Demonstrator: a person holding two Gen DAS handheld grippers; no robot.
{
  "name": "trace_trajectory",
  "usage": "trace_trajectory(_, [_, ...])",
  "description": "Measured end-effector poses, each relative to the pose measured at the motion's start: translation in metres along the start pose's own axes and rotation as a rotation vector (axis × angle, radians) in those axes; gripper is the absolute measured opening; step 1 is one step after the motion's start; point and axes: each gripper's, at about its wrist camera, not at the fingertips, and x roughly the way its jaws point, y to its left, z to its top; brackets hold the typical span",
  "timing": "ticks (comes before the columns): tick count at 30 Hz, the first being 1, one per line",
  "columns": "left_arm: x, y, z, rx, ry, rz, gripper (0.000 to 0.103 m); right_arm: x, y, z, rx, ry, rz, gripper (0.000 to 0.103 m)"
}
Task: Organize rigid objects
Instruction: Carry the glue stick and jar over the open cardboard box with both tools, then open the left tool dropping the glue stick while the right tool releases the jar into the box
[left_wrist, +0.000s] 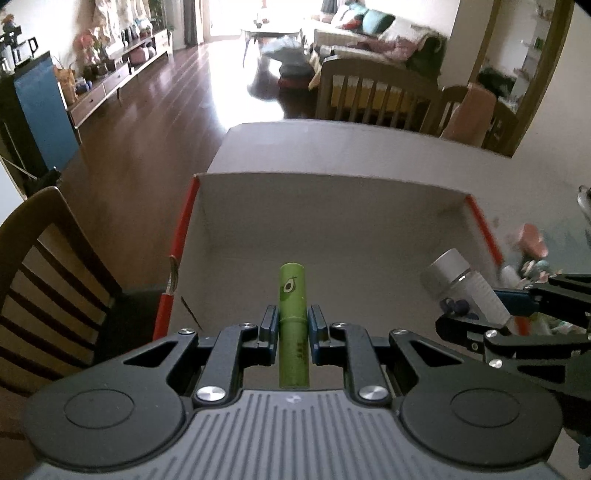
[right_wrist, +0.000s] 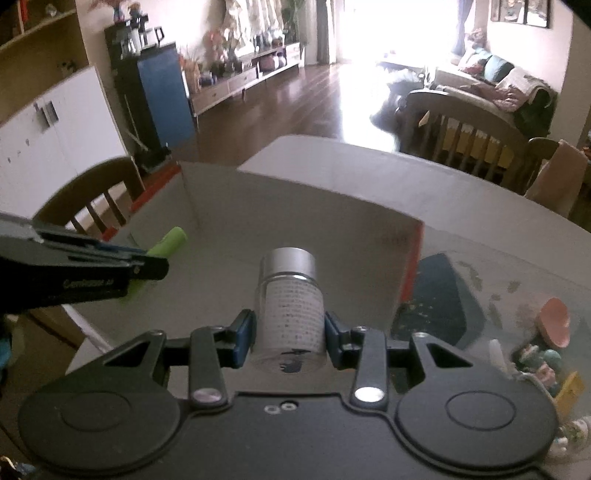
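Note:
My left gripper (left_wrist: 293, 326) is shut on a green tube with an avocado picture (left_wrist: 292, 295), held over the open white cardboard box with red edges (left_wrist: 325, 221). My right gripper (right_wrist: 289, 334) is shut on a clear glass jar with a silver lid (right_wrist: 290, 295), also held over the box (right_wrist: 295, 206). The jar (left_wrist: 461, 284) and right gripper (left_wrist: 517, 314) show at the right of the left wrist view. The green tube (right_wrist: 168, 242) and left gripper (right_wrist: 144, 264) show at the left of the right wrist view.
The box sits on a pale table (left_wrist: 369, 147). Small figurines and a pink piece (right_wrist: 554, 321) lie on a dark mat (right_wrist: 439, 295) right of the box. Wooden chairs stand to the left (left_wrist: 44, 277) and behind the table (left_wrist: 369, 92).

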Motion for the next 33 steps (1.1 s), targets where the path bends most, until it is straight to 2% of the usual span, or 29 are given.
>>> trace_trajectory(9, [0.048, 0.001, 0.001, 0.075, 0.135, -0.008, 0.016, 0.051, 0.011, -0.002, -0.028, 0.135, -0.041, 0.040])
trace_trajectory(19, [0.073, -0.013, -0.008, 0.148, 0.251, -0.008, 0.016, 0.066, 0.014, -0.007, -0.036, 0.287, -0.041, 0.040])
trace_trajectory(24, [0.080, -0.014, -0.014, 0.150, 0.297, 0.001, 0.016, 0.065, 0.017, -0.012, -0.046, 0.320, -0.040, 0.040])
trace_trajectory(33, [0.069, -0.022, -0.015, 0.147, 0.281, 0.011, 0.016, 0.046, 0.017, -0.021, -0.045, 0.297, -0.016, 0.044])
